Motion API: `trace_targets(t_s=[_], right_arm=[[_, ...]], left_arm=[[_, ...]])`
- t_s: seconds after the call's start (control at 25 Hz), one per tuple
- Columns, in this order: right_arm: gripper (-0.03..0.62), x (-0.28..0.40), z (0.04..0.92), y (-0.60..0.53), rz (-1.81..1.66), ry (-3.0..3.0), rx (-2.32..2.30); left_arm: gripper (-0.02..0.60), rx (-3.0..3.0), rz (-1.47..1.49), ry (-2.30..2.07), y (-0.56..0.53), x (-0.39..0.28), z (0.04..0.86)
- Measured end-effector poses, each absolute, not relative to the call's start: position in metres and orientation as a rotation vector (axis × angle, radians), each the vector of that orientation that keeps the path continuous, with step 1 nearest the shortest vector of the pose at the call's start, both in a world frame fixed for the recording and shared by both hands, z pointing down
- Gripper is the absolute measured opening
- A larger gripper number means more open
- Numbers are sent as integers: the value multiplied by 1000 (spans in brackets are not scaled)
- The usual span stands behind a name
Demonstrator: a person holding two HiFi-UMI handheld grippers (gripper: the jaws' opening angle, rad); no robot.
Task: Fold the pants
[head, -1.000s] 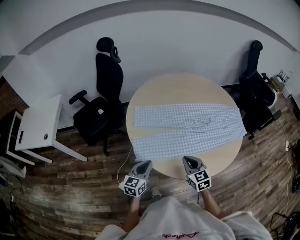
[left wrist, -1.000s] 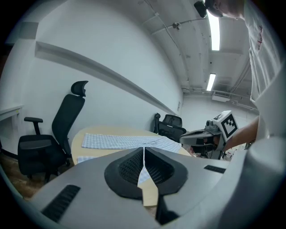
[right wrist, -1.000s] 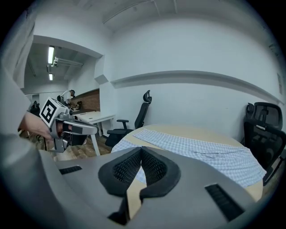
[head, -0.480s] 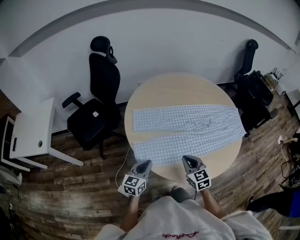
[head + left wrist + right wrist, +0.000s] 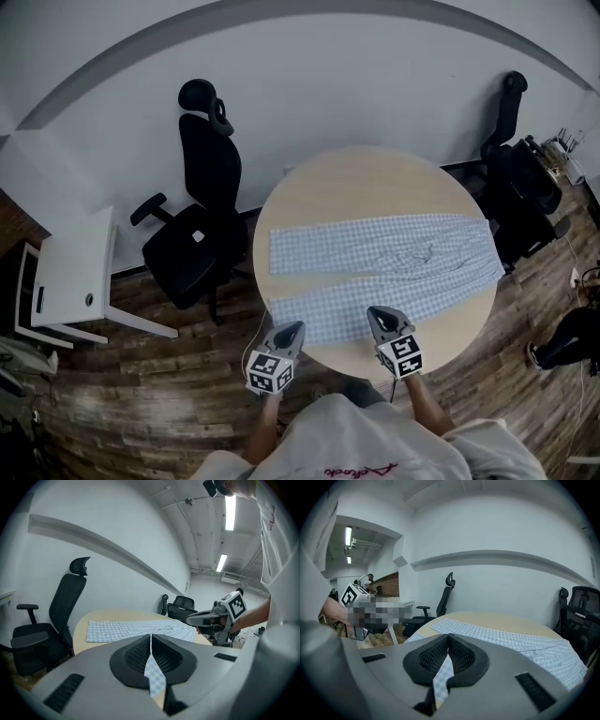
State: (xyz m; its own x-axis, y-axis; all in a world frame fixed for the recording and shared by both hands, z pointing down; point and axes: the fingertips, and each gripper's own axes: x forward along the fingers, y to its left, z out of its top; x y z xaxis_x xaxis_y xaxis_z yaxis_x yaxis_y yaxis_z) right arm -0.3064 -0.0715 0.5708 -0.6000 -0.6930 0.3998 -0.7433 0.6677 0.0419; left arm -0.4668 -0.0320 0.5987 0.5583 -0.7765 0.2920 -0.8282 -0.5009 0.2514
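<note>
A view from above, read left to right. At far left stands a white rectangular side table (image 5: pixel 70 272) on a dark wood floor. Next to it is a black high-backed office chair (image 5: pixel 202 234). In the centre is a round, pale wooden table (image 5: pixel 366 178).

The blue-and-white checked pants (image 5: pixel 394 248) lie flat on this table. The waist is at the right, at the table's right rim. The two legs run leftward and spread apart in a shallow V. A second black office chair (image 5: pixel 520 187) stands at far right.

The person stands at the near edge of the table, holding both tools level and side by side. The left gripper (image 5: pixel 295 326) reaches the near leg close to its cuff end. The right gripper (image 5: pixel 378 312) reaches the same leg farther along, toward the waist.

In each gripper view the jaws are closed, tip against tip. Checked cloth shows through the gap beneath the tips, but it looks like cloth lying on the table beyond, not cloth being pinched.

Over the last second both grippers have come forward, from the table's near edge to over the edge of the near leg. The pants have not moved and have no fold yet.

This looks like the approach to the first fold. The jaws would likely have to open before they can take the near leg's edge and carry it over the far leg.
</note>
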Motion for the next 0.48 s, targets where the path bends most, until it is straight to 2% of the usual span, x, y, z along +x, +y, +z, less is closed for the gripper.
trace_targets(t_s=[0.48], right_arm=[[29, -264, 552, -186, 198, -2599, 1158]], left_arm=[[38, 2389, 353, -1419, -113, -457, 589]])
